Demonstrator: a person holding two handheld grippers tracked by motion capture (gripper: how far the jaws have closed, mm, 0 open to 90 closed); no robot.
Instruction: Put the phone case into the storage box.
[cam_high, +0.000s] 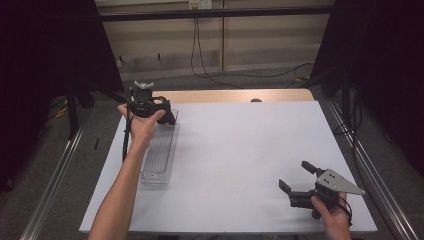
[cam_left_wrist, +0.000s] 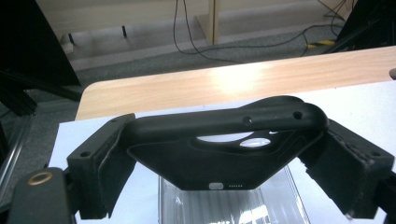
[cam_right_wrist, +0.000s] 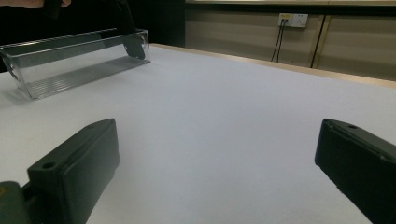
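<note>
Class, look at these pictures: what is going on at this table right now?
A person works at a white table with a gripper in each hand. The left gripper is clamped on a black phone case, holding it over the far end of a clear plastic tray at the table's left side. The right gripper sits open near the front right corner, holding nothing, its jaws pointing across the bare table toward the tray.
</note>
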